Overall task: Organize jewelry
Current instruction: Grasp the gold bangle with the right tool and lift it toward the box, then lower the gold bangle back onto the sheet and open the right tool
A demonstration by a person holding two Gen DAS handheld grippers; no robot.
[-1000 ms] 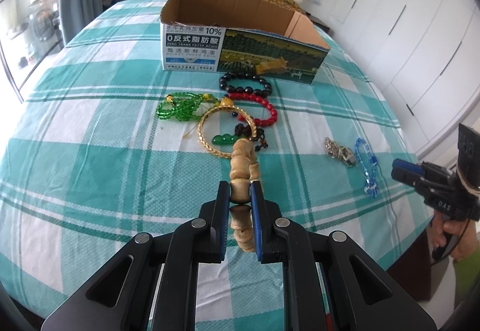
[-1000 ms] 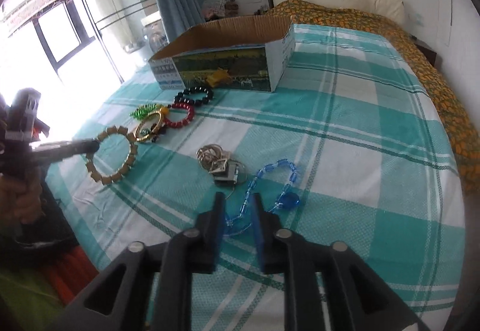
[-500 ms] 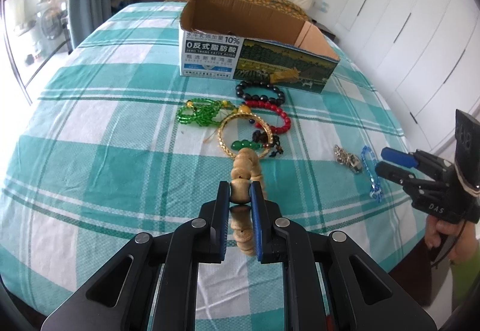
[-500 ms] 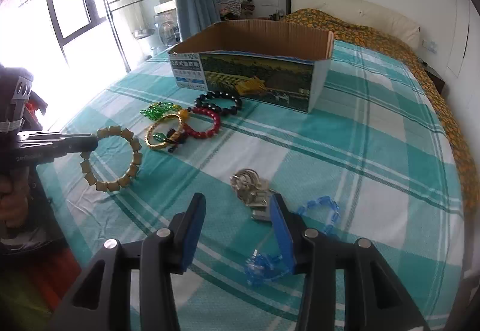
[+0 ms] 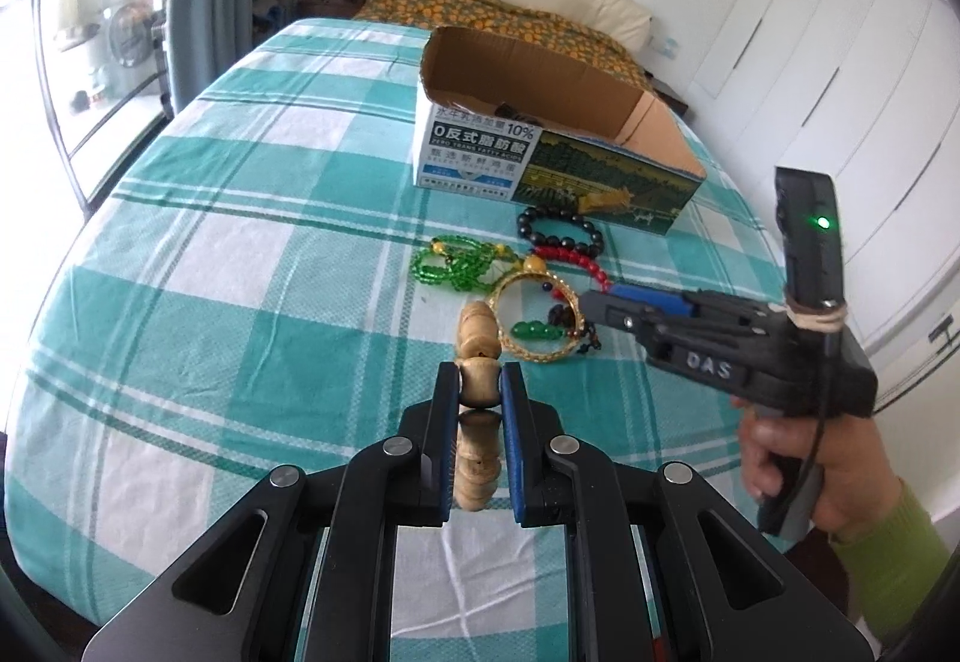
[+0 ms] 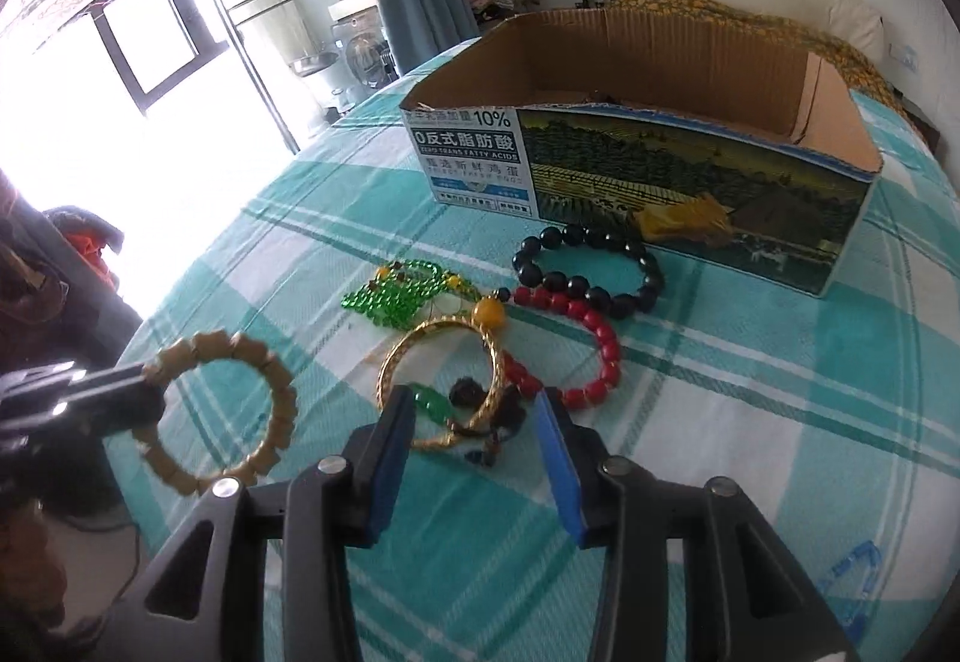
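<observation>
The wooden bead bracelet (image 5: 478, 356) is held in the left claw (image 5: 480, 392), whose two pads are closed tight on one bead; the ring of beads hangs free above the bed (image 5: 240, 254) with its green and white checked cover. In the right wrist view the same bracelet (image 6: 240, 410) shows as a full round loop at the left edge, gripped by that claw.

The right claw (image 6: 477, 410) is partly open, and its jaws have just been closing. They stand on both sides of the near edge of the gold bangle (image 6: 444, 374), but the pads do not press on it. Inside the bangle lie a green charm (image 6: 435, 404) and some dark small beads (image 6: 498, 416). A red bead bracelet (image 6: 576, 350) lies touching the bangle on its far right side, and a black bead bracelet (image 6: 588, 272) lies just behind it, near the front wall of the open cardboard box (image 6: 636, 182). A green bead strand (image 6: 396, 293) lies to the left of the red and black ones. A blue chain (image 6: 858, 590) lies well apart, at the lower right edge.

In the left wrist view a hand (image 5: 798, 458) with a green sleeve (image 5: 888, 554) holds the right claw's handle.
</observation>
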